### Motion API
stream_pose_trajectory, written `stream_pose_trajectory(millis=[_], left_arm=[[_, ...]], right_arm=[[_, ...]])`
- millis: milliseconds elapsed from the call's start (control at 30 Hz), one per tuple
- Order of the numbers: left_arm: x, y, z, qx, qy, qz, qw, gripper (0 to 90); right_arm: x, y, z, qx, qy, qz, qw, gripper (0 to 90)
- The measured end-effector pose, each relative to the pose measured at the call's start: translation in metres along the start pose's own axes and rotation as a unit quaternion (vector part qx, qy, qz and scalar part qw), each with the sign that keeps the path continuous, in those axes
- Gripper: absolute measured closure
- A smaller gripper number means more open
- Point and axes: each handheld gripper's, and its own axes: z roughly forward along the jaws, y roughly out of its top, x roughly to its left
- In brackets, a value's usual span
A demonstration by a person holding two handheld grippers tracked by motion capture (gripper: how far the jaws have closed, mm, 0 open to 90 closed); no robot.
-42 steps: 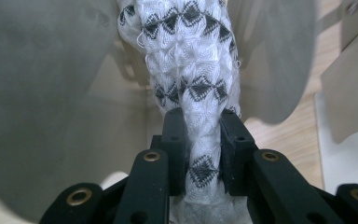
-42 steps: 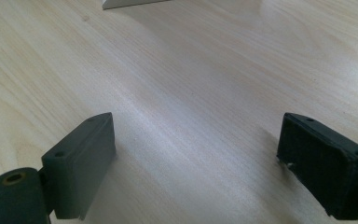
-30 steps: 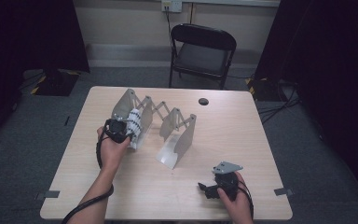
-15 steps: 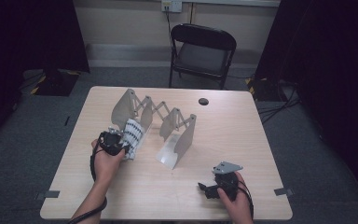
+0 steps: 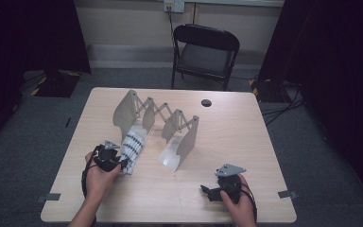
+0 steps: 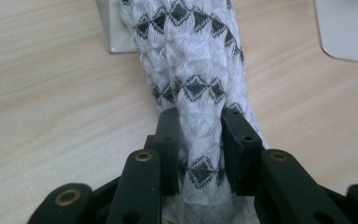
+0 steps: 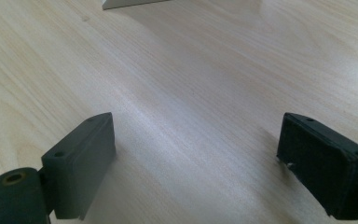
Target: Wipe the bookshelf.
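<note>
Sock pinched between pads of left tool, jaws just easing apart, prob. dragging it off rack; right tool spread wide, empty, parked on table.

Your surroundings: a pale wooden bench in a dim room.

On the far side of your bench, a black folding chair stands facing you on grey carpet. A small round black disc lies near the bench's far edge, well apart from everything else. A wall outlet sits high behind the chair, with a cord hanging down. Dark curtains flank both sides.
</note>
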Motion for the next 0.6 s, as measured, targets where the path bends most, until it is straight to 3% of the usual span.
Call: stream_pose_trajectory(millis=[267,600], left_arm=[[-0.005,-0.017,-0.010,-0.016,-0.016,0.000,0.9997,68.6],[-0.009,-0.011,-0.015,-0.034,0.000,0.006,0.9994,47.0]], right_arm=[[0.000,0.000,0.000,0.000,0.000,0.000,1.0000,10.6],[0.000,0.000,0.000,0.000,-0.001,0.001,1.0000,10.6]])
